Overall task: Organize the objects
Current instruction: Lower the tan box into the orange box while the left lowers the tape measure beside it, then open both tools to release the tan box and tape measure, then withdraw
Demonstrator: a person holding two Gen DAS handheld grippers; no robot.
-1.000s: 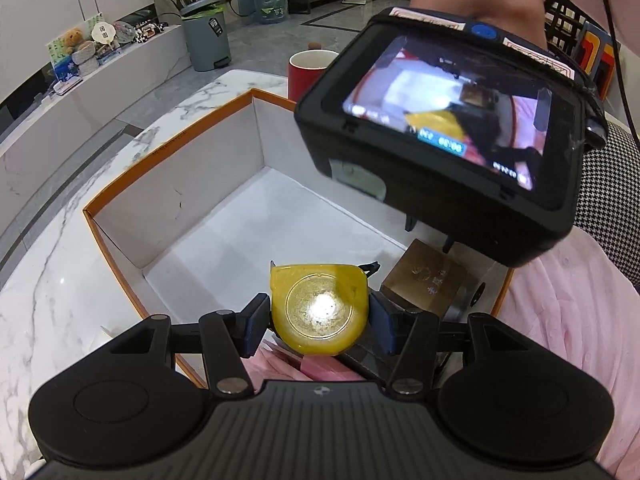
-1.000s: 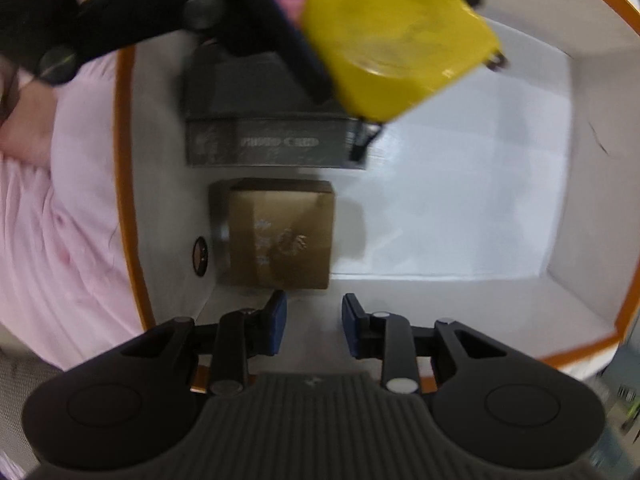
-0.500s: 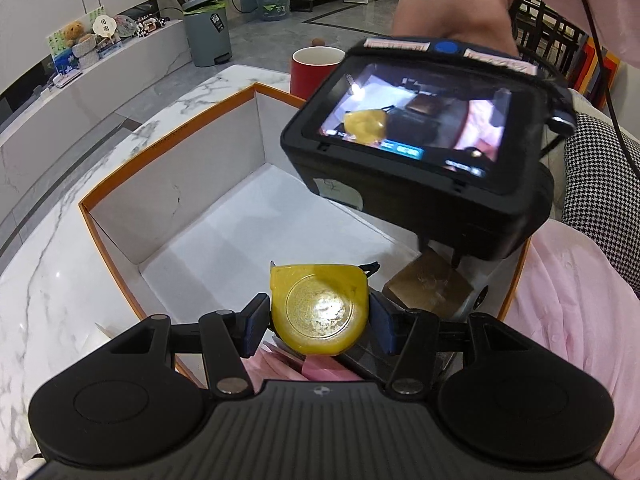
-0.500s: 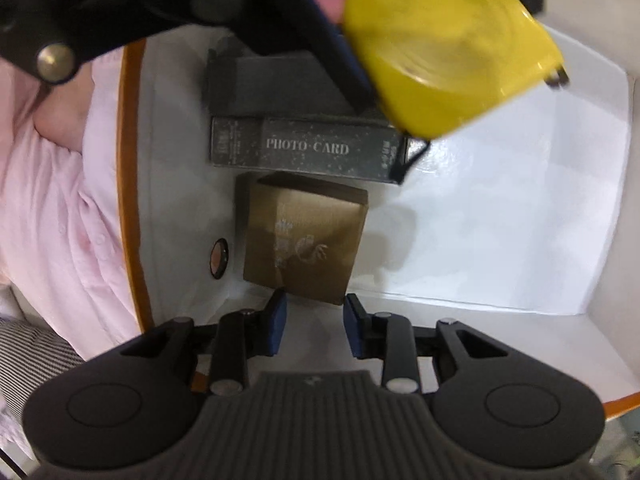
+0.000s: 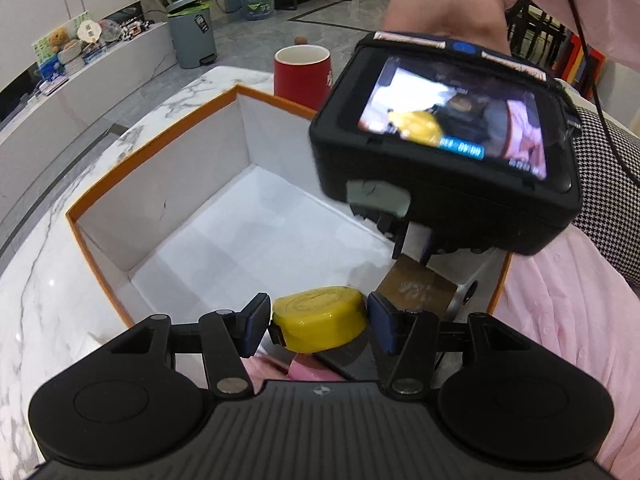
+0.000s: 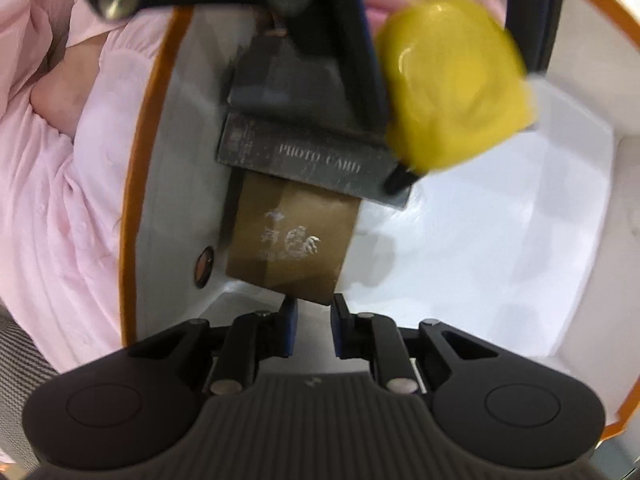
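My left gripper [image 5: 318, 316] is shut on a yellow tape measure [image 5: 320, 320], held over the near end of a white box with an orange rim [image 5: 160, 184]. The tape measure [image 6: 452, 92] is blurred in the right wrist view. On the box floor lie a brown box [image 6: 292, 240] and, next to it, a dark "PHOTO CARD" box [image 6: 312, 156]. My right gripper [image 6: 313, 330] points straight down just off the brown box's near edge. Its jaws are closing to a narrow gap, and nothing shows between them. In the left wrist view its screen [image 5: 452, 140] hangs above the brown box [image 5: 416, 284].
The box stands on a marble table [image 5: 48, 272], with a red mug [image 5: 302, 72] behind it. A person's pink clothing [image 5: 560, 320] lies along the box's right rim. Most of the white box floor [image 5: 260, 248] is bare. A grey bin [image 5: 192, 32] stands on the floor beyond.
The tape measure has tipped between the left fingers from face-on to lying flat. The right jaws have narrowed, and the brown box now sits closer to their tips.
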